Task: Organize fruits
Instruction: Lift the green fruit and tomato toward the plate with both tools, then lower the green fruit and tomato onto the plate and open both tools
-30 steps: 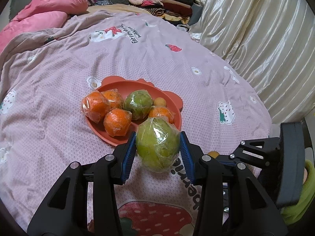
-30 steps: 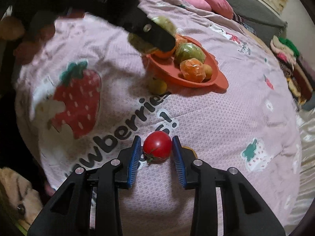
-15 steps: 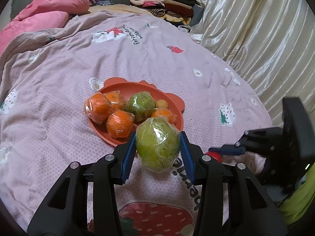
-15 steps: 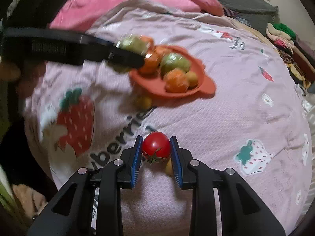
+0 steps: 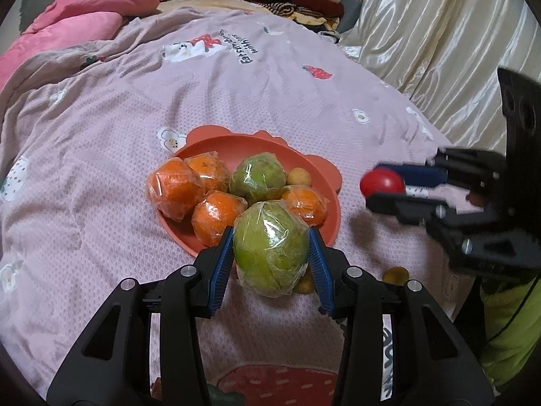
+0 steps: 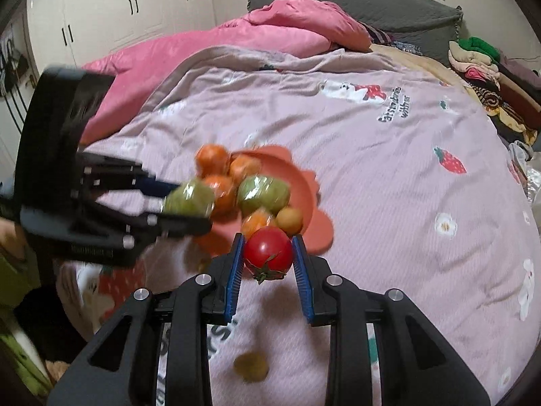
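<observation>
The left claw [image 5: 271,260] clamps a plastic-wrapped green fruit [image 5: 271,248] above the near rim of an orange plate [image 5: 236,149] on a pink bedspread [image 5: 101,135]. To its right, the right claw [image 6: 268,260], its jaws just closed, grips a red tomato [image 6: 268,252] off the bed. Wrapped oranges [image 5: 174,187] fill the plate; a small yellow fruit [image 6: 251,367] lies on the bedspread nearby.

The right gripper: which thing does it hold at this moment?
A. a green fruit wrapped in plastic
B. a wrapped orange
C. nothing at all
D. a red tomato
D: the right gripper is closed on the red tomato, whose green stem shows underneath, while the wrapped green fruit sits in the left gripper.
</observation>
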Available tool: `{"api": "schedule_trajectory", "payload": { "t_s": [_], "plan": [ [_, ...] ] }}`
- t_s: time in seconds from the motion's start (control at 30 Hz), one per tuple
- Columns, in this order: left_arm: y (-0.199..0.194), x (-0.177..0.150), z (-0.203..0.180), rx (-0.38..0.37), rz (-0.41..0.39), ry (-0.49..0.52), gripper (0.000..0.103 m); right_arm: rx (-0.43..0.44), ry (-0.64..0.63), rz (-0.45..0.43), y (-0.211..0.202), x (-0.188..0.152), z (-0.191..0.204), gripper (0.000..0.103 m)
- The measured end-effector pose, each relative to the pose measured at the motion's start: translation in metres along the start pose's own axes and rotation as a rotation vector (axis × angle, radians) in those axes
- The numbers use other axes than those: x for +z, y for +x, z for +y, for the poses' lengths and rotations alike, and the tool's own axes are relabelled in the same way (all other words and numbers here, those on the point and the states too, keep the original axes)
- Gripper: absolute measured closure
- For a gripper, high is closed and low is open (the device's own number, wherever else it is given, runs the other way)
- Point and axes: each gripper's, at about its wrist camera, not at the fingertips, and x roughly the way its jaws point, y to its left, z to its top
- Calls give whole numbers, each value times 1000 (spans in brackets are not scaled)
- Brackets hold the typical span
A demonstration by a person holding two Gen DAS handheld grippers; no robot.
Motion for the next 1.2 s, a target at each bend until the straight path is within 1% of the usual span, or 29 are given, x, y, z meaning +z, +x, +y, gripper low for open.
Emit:
{"api": "schedule_trajectory", "payload": {
  "t_s": [0.17, 0.37, 0.53, 0.77, 1.2],
  "plan": [
    [7, 6, -6, 13, 9, 30, 68, 17, 22, -27, 2, 15, -13, 76],
    [15, 10, -10, 20, 14, 45, 68, 31, 33, -36, 8, 26, -22, 76],
    [20, 10, -10, 11, 23, 49, 68, 55, 37, -29, 20, 34, -24, 76],
    [28, 9, -8, 3, 39, 43, 68, 69, 38, -14, 39, 44, -25, 76],
    [24, 9, -8, -2, 27, 44, 68, 53, 50, 16, 65, 38, -27, 76]
  ]
}}
